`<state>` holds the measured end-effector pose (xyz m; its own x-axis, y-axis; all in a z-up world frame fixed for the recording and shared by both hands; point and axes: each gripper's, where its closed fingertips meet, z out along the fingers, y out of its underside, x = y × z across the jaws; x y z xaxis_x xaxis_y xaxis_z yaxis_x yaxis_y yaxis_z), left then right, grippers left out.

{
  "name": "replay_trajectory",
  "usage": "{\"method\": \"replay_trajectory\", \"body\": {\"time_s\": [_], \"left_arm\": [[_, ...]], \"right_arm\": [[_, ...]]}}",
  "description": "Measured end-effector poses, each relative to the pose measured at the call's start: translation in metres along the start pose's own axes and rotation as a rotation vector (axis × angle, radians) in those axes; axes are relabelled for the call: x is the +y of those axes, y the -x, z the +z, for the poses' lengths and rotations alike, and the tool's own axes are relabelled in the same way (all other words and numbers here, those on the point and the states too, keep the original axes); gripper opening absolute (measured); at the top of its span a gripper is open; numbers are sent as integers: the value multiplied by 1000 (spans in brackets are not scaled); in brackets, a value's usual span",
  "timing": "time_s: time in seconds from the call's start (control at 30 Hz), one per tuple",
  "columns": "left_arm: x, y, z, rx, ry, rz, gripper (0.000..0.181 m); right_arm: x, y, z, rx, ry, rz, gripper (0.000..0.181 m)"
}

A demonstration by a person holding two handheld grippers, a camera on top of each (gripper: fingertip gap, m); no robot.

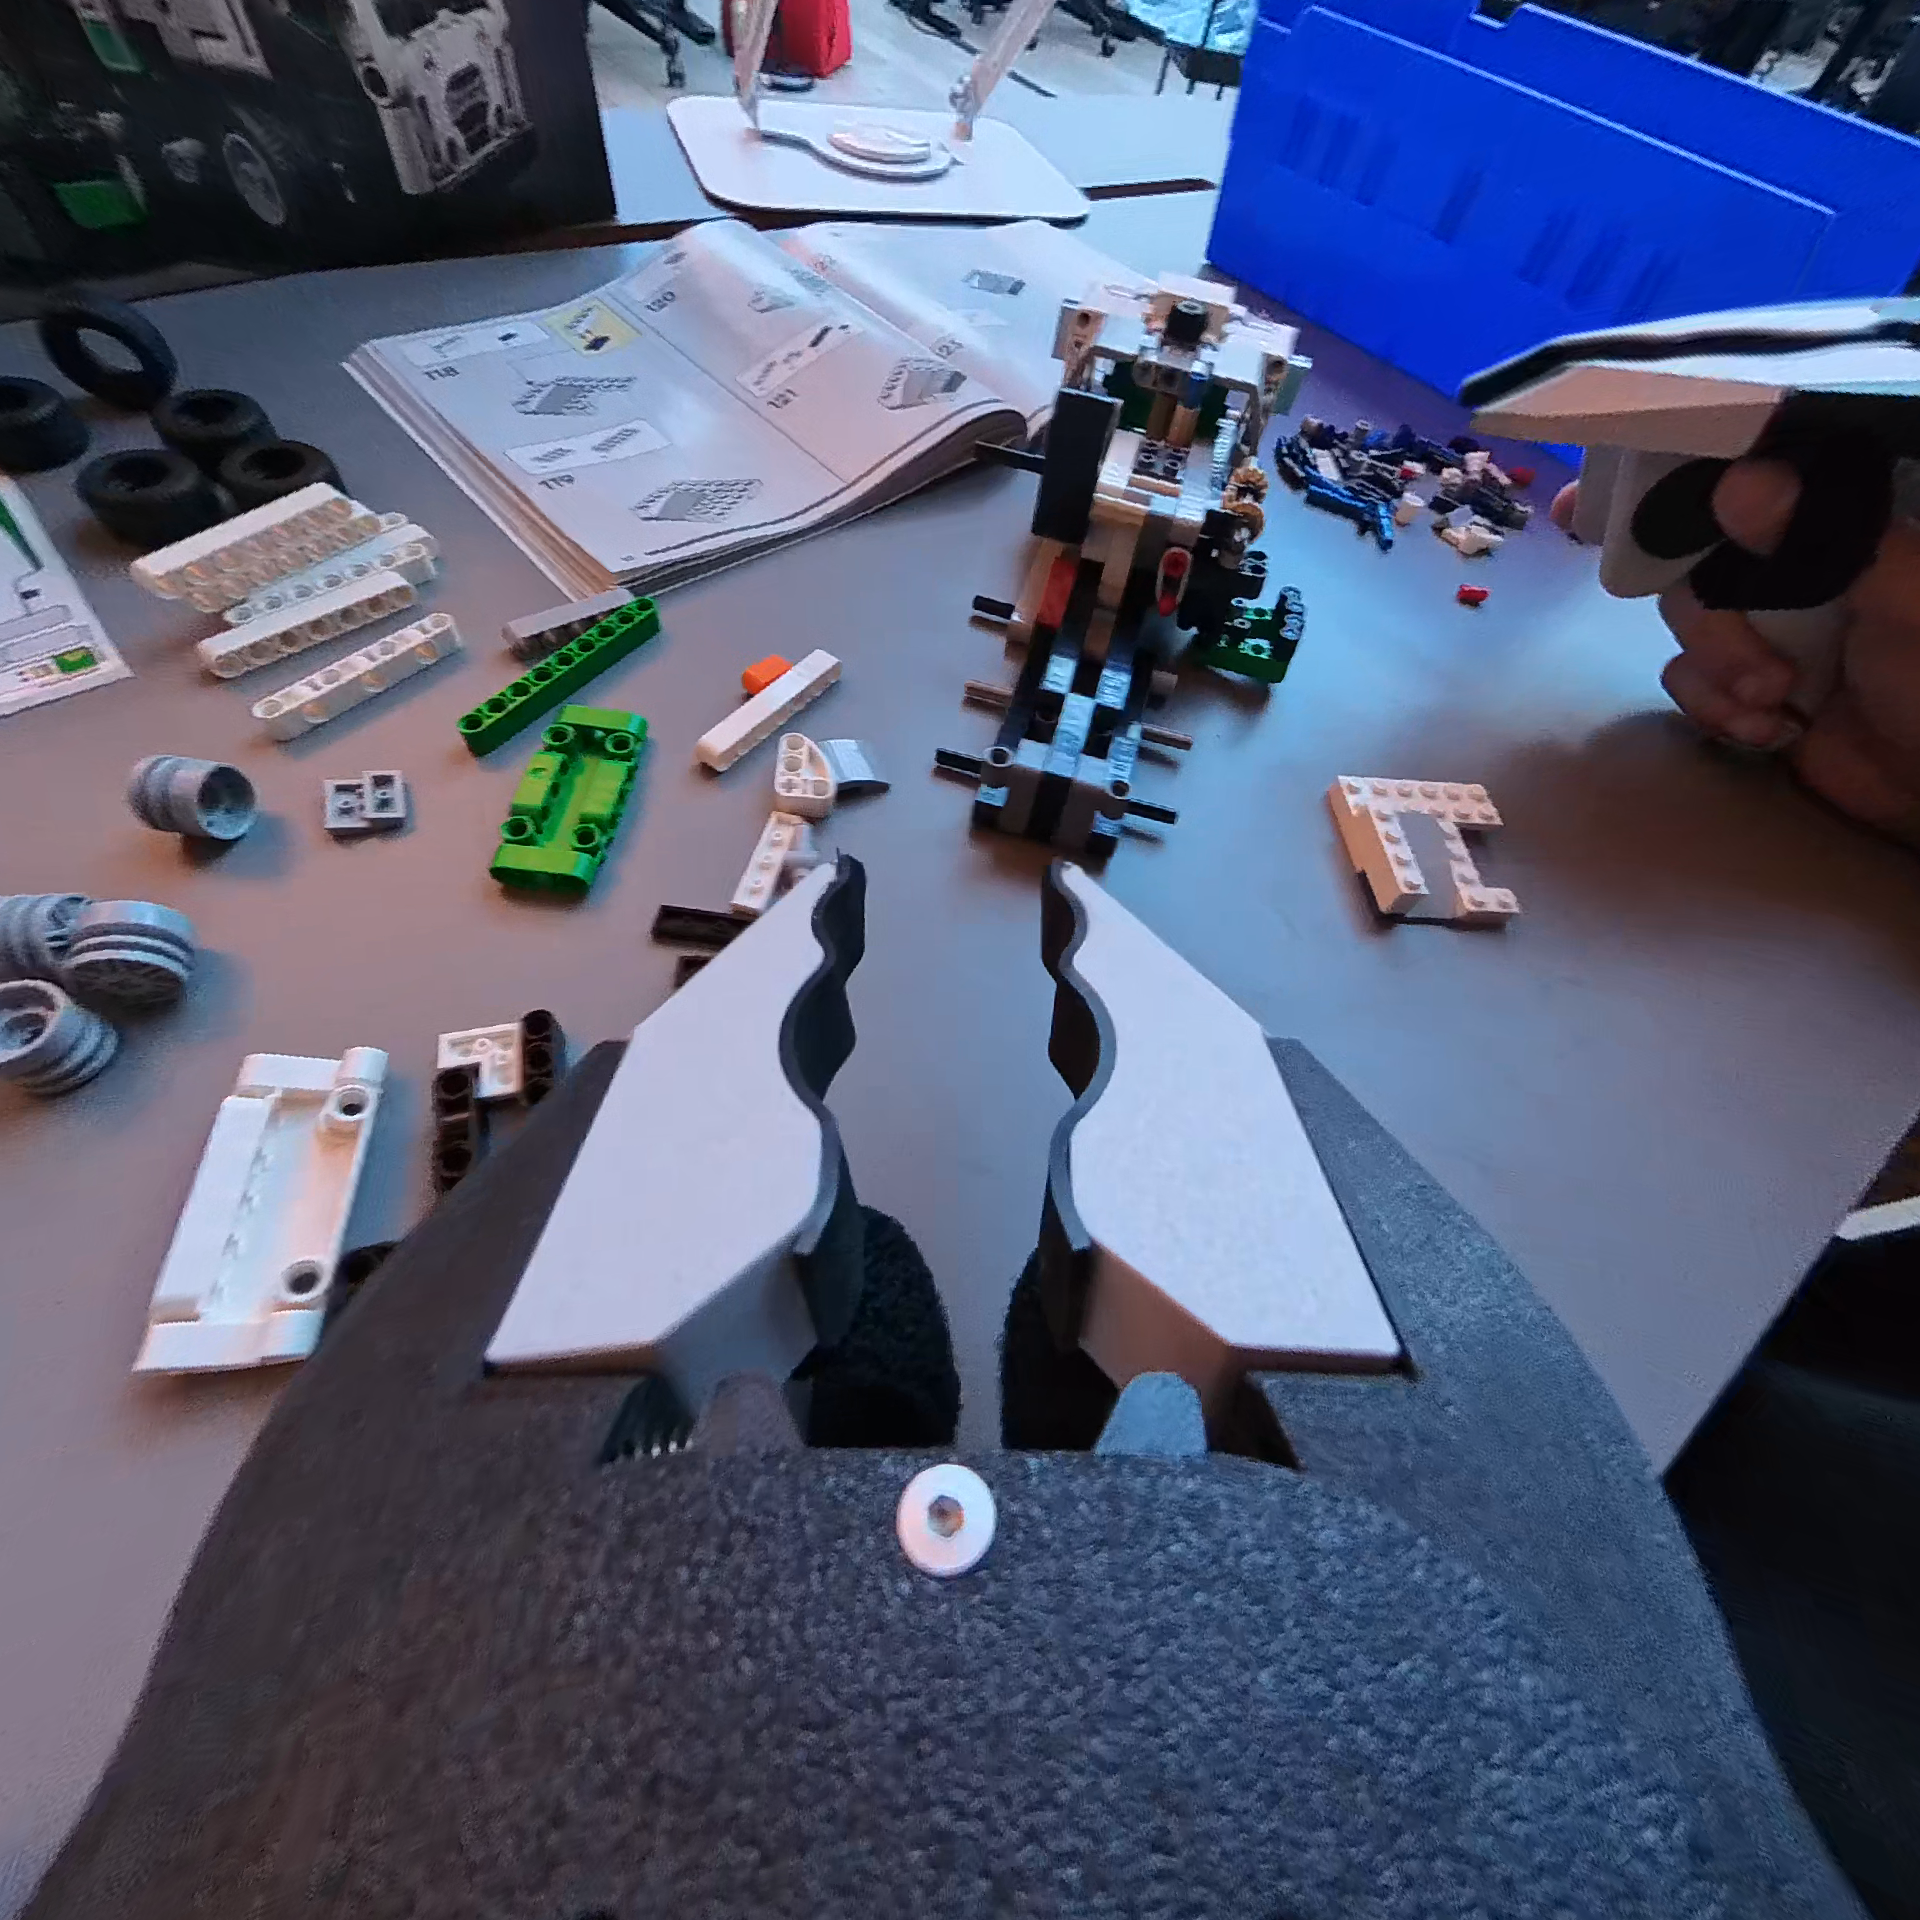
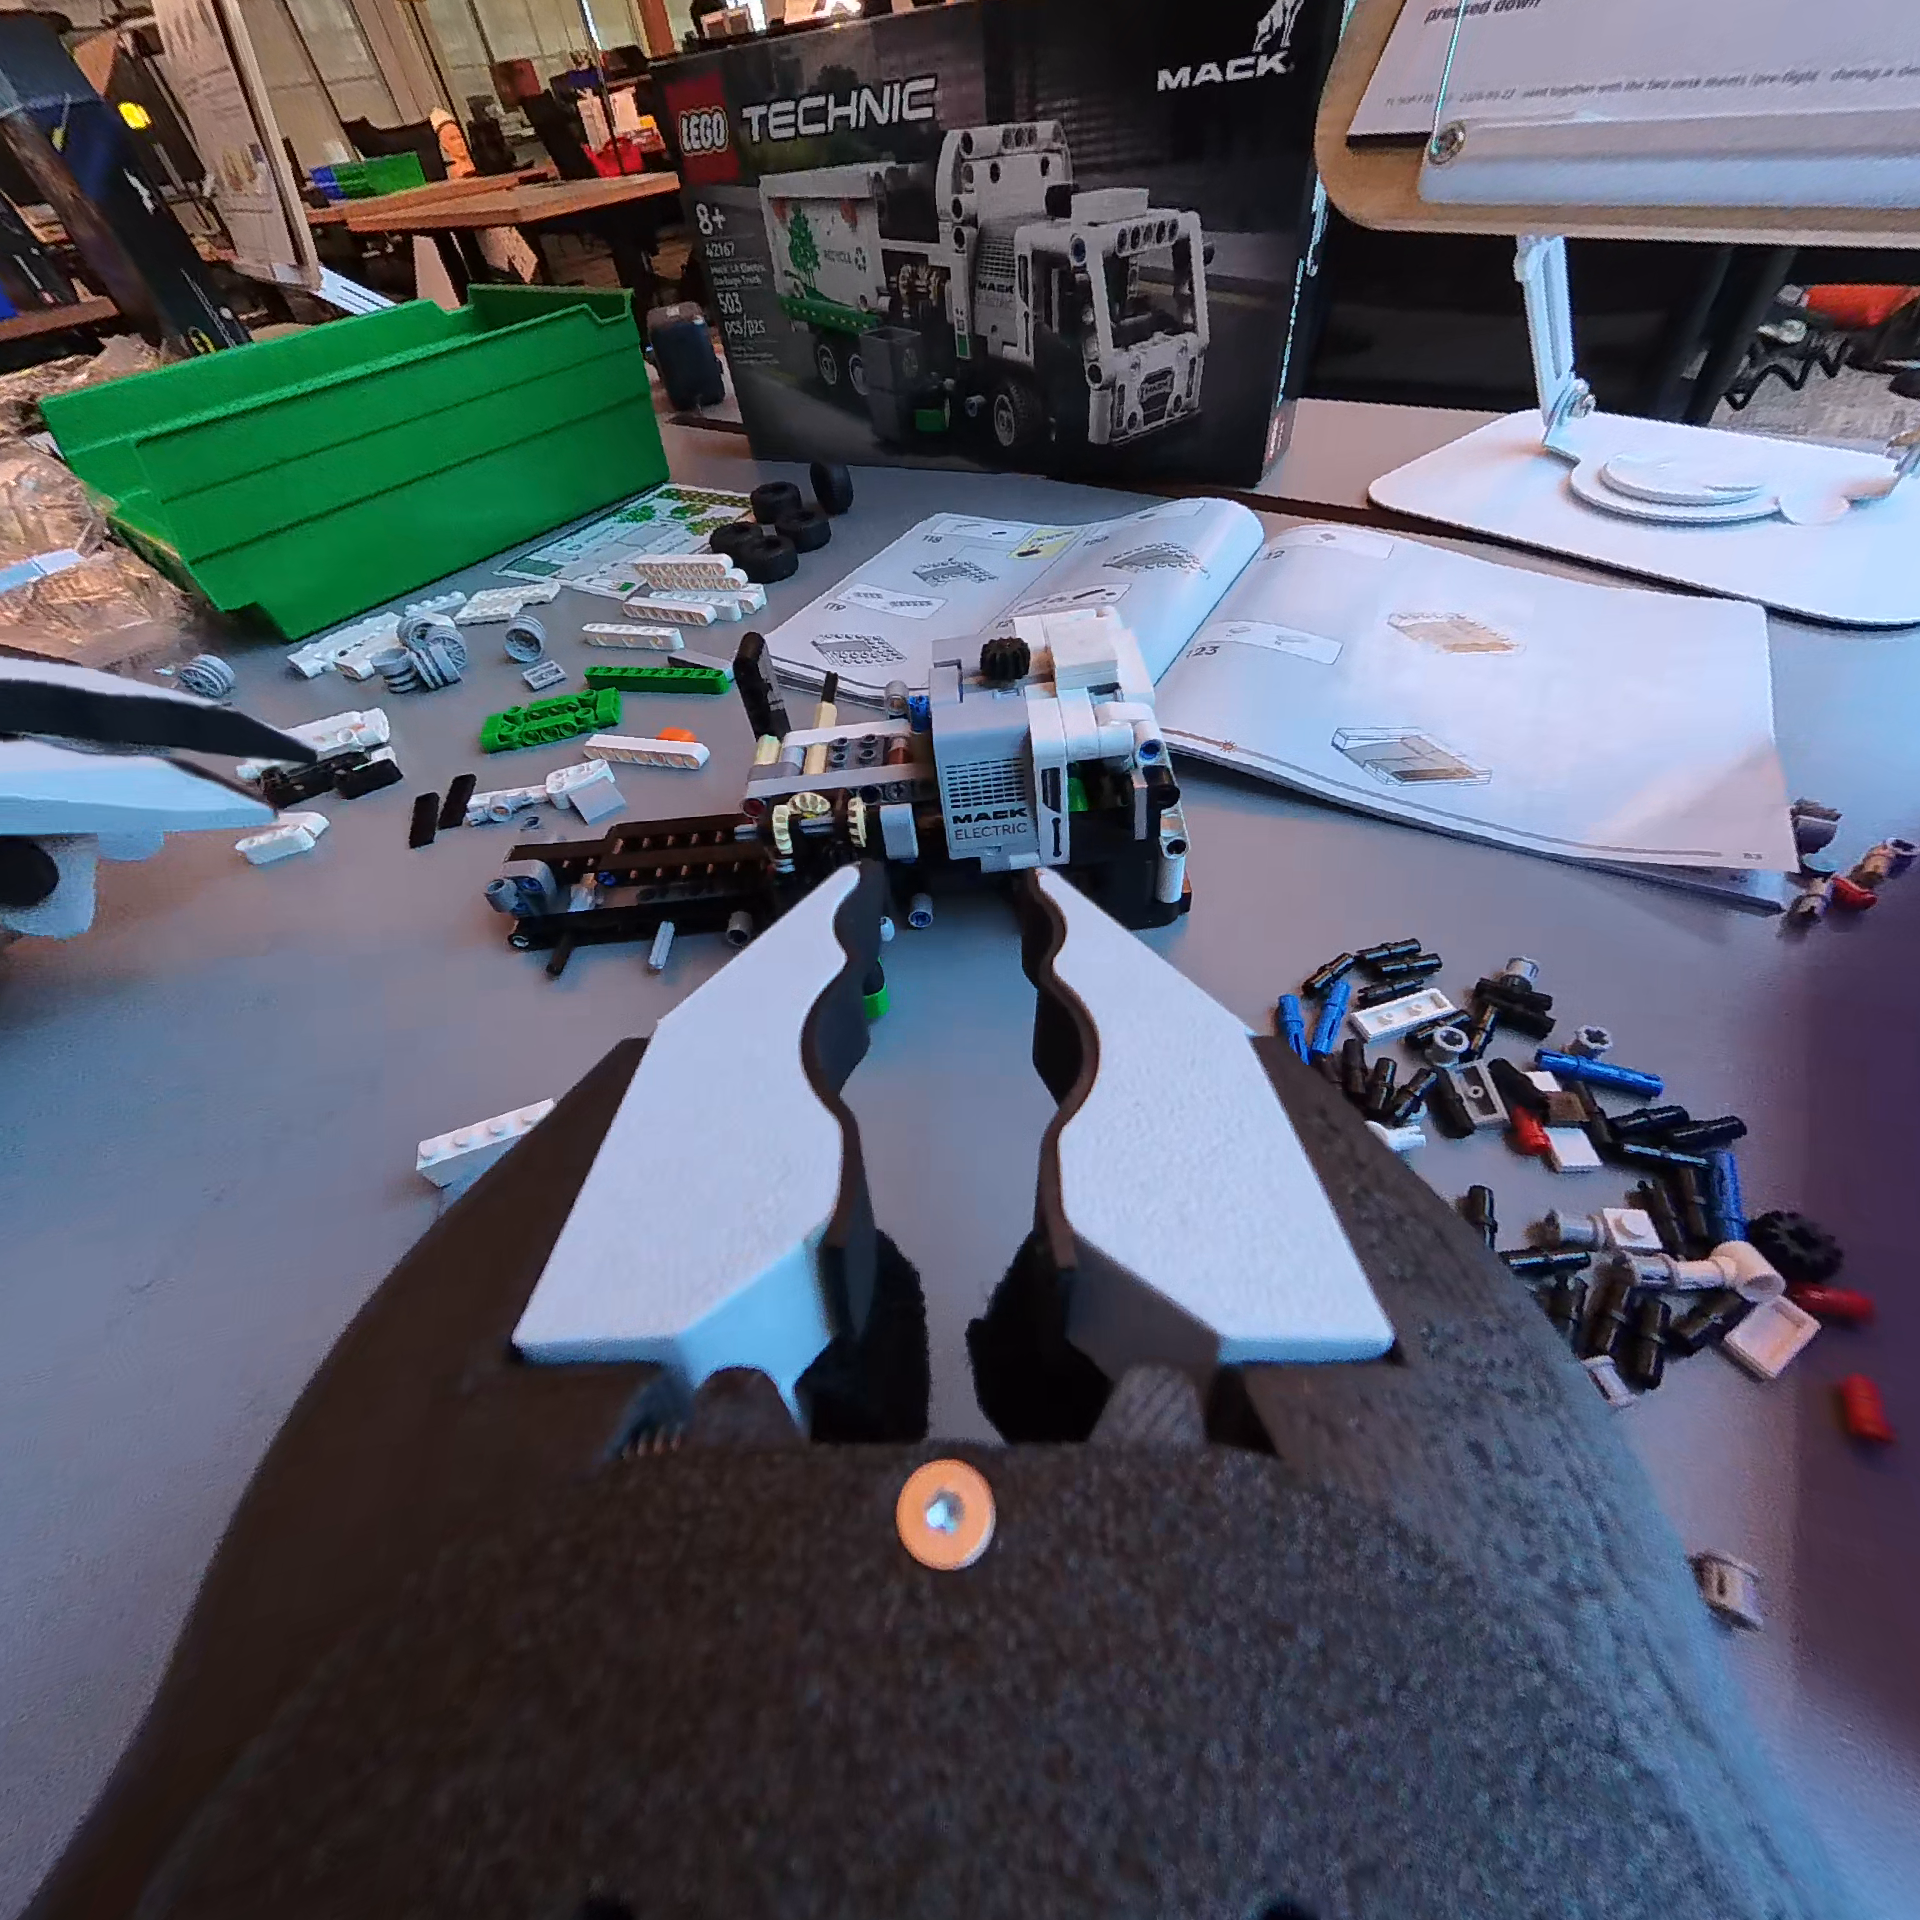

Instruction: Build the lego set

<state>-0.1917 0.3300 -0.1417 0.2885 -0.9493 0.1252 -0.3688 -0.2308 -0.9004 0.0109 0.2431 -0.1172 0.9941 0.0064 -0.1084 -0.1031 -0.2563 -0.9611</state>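
**Hovering over the half-built truck, both grippers empty**

Holding my left gripper (image 1: 951, 883) spread and empty, low in the frame, fingertips just short of the truck chassis (image 1: 1081, 748) at centre. My right gripper (image 2: 945, 883) is likewise spread, pinching nothing, with the truck cab (image 2: 1018, 769) sitting just beyond its tips, mid-frame. The instruction booklet (image 1: 727, 405) is lying open behind the build. Loose white beams (image 1: 301, 592) are lying upper left, and a white studded plate (image 1: 1423, 847) is resting at right. Judging the model light, rigid, but brittle at its joints and protruding axles; I am favouring a grip across the black frame rails, not the cab.
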Motion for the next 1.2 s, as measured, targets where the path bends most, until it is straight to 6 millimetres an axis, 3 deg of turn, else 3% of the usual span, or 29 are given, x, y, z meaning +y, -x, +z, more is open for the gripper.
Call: {"method": "replay_trajectory", "body": {"time_s": [0.07, 0.2, 0.27, 0.43, 0.6, 0.87, 0.97, 1.03, 1.1, 1.2], "left_arm": [[-6, 15, 1, -38, 10, -10, 31], [-10, 87, 11, -254, 202, -28, 33], [-13, 111, 21, -292, 250, -41, 34], [-9, 142, 43, -333, 346, 20, 34], [2, 149, 50, -323, 402, 17, 22], [10, 146, 53, -245, 415, -91, 16], [1, 135, 54, -199, 363, -105, 16], [-22, 114, 55, -105, 249, -118, 16], [-52, 74, 54, 79, 100, -171, 16], [-95, 8, 43, 414, -113, -371, 15]], "right_arm": [[2, 0, 1, -7, 13, 5, 25], [1, 0, 1, -9, 11, 14, 26], [1, -1, 1, -12, 10, 21, 25], [1, 0, 0, -22, 8, 35, 24], [3, -1, 2, -32, 25, 50, 23], [5, 1, 3, -45, 40, 54, 21], [5, 2, 3, -49, 38, 49, 20], [3, 6, 3, -69, 25, 38, 19], [-1, 17, 5, -125, 34, 46, 17], [-25, 58, 6, -313, -7, -26, 26]]}}
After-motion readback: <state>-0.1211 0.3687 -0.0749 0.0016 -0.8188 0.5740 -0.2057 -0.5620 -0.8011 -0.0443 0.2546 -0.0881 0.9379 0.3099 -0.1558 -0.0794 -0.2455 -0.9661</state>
